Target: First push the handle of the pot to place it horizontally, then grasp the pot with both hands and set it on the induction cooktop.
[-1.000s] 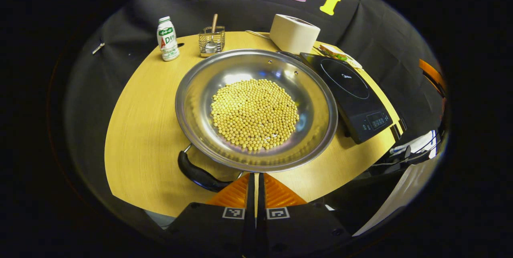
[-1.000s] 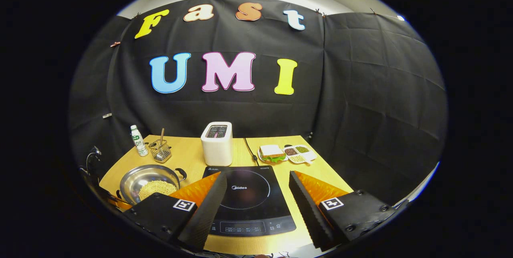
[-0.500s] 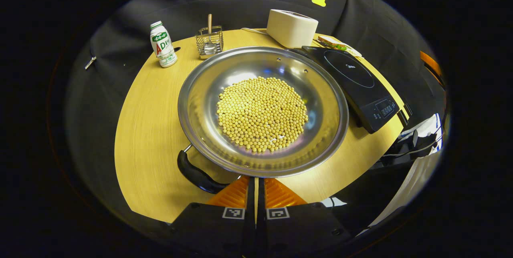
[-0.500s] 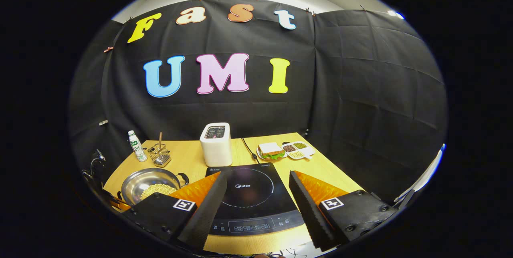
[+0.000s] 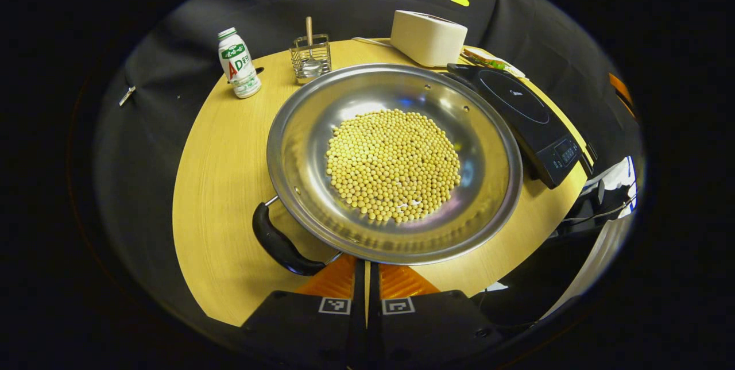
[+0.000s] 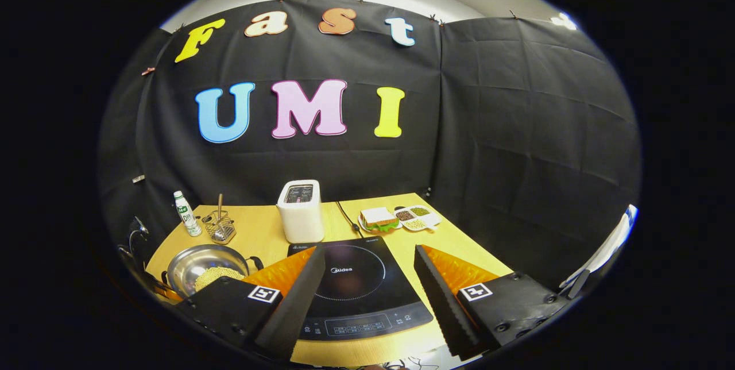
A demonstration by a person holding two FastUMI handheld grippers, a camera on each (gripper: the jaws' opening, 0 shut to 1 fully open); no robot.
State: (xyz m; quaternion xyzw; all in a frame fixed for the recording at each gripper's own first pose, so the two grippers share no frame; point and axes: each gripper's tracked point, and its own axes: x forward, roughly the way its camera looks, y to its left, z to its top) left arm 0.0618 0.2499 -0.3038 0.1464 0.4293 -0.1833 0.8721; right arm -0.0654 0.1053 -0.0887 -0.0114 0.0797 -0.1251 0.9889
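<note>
Left tongs (image 5: 366, 269): pressed together, just beside the pot handle (image 5: 278, 242).
Right tongs (image 6: 367, 278): spread above the induction cooktop (image 6: 353, 281).
Pot (image 5: 304, 134): on the surface (image 5: 221, 186), holding beans.

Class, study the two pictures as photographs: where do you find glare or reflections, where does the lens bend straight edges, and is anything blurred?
Left gripper view: bright glare patches on the pot wall above the beans; the table edge bows into a curve; all looks sharp. Right gripper view: the induction cooktop glass shows a soft sheen, the far things are small yet crisp, and the right gripper stands large near the lens.
</note>
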